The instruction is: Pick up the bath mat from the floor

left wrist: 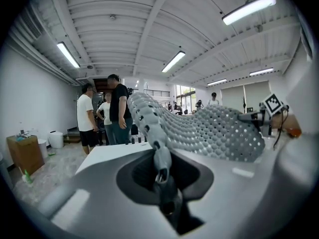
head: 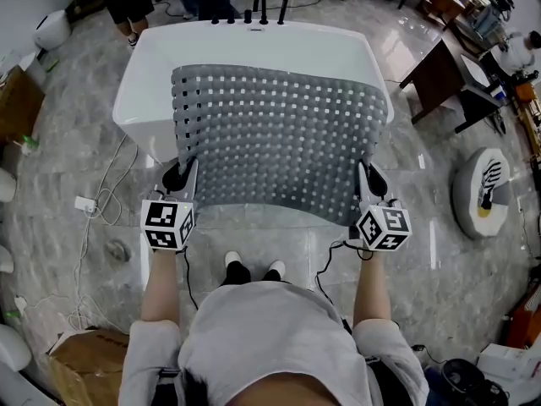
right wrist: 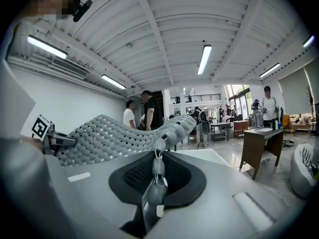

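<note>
Evidently to keep the floppy sheet from folding, the left gripper [head: 188, 178] and right gripper [head: 365, 181] each clamp a near corner of the grey perforated bath mat [head: 279, 138], which spreads across frame centre, overlapping the white bathtub [head: 254, 34].

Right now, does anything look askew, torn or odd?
Nothing stands out. The left gripper and right gripper each clamp a near corner of the mat, which hangs level above the tub; no tear shows.
</note>
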